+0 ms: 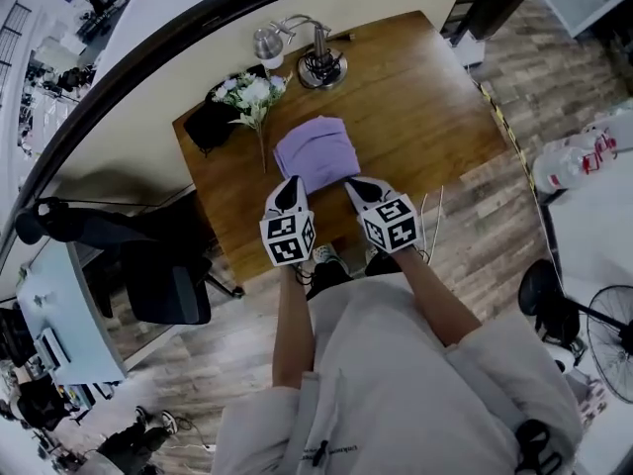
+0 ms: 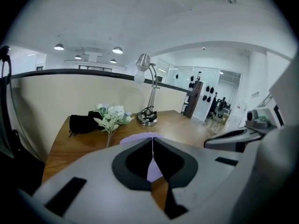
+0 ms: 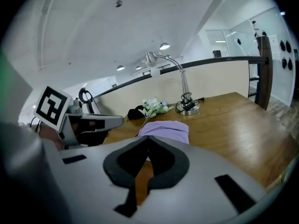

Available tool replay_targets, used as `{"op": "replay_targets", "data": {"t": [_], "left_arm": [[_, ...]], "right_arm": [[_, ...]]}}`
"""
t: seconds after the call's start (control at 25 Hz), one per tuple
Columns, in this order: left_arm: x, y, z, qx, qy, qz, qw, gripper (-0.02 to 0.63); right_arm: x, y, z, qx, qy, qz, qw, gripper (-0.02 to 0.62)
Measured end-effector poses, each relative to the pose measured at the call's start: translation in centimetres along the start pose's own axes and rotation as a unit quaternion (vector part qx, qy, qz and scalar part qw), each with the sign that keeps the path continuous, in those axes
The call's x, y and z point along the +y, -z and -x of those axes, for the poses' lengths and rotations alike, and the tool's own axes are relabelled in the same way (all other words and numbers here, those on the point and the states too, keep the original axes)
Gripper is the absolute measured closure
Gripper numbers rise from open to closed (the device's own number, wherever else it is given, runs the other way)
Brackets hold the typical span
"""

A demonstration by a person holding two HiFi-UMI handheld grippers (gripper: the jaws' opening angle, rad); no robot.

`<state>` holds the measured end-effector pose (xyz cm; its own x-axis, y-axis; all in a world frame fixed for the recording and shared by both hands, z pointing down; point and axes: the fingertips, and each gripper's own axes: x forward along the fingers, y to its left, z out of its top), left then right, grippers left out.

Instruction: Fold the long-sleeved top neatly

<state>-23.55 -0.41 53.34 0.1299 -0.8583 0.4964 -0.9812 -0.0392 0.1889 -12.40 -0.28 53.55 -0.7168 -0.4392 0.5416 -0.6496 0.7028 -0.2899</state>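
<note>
The lilac long-sleeved top [image 1: 316,153] lies folded into a compact rectangle on the wooden table [image 1: 415,107]. In the head view my left gripper [image 1: 290,192] hangs over the top's near left corner, raised off it, jaws shut and empty. My right gripper [image 1: 360,187] hovers by the near right corner, also shut with nothing in it. The left gripper view shows the top [image 2: 140,137] just past the closed left gripper [image 2: 152,141]. The right gripper view shows the top [image 3: 167,128] beyond the closed right gripper [image 3: 148,141], with the left gripper [image 3: 93,124] at the left.
White artificial flowers [image 1: 251,95] lie left of the top, with a black pouch [image 1: 212,119] behind them. A silver desk lamp [image 1: 318,62] stands at the table's far edge. A black office chair [image 1: 163,280] stands on the floor to the left.
</note>
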Motion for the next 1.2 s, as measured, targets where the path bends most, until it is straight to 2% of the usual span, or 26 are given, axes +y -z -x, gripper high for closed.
{"op": "replay_targets", "data": {"t": [0.16,0.32,0.56,0.76,0.96,1.2], "left_arm": [[-1.9,-0.6,1.8,-0.010,-0.033,0.008,0.9994,0.583],[-4.6,-0.3,3.5,-0.023,-0.038,0.021,0.9988,0.583],[-7.9,0.9,6.2,-0.050,-0.055,0.017,0.9971,0.583],[-9.1,2.2,8.4,-0.055,-0.080,0.001,0.9953,0.583],[-11.0,3.8,9.2,-0.059,-0.080,-0.004,0.9950,0.583],[-12.4,4.3,10.6,-0.079,-0.075,0.010,0.9940,0.583]], "right_arm": [[1.1,-0.1,2.9,-0.022,-0.011,0.054,0.998,0.590],[1.6,0.0,4.9,-0.041,-0.030,0.086,0.995,0.590],[0.8,0.9,6.8,-0.062,-0.038,0.088,0.993,0.589],[0.2,1.8,7.7,-0.070,-0.049,0.085,0.993,0.591],[-0.3,3.0,9.2,-0.065,-0.060,0.082,0.993,0.591],[-0.2,4.8,11.1,-0.063,-0.075,0.086,0.991,0.591]]}}
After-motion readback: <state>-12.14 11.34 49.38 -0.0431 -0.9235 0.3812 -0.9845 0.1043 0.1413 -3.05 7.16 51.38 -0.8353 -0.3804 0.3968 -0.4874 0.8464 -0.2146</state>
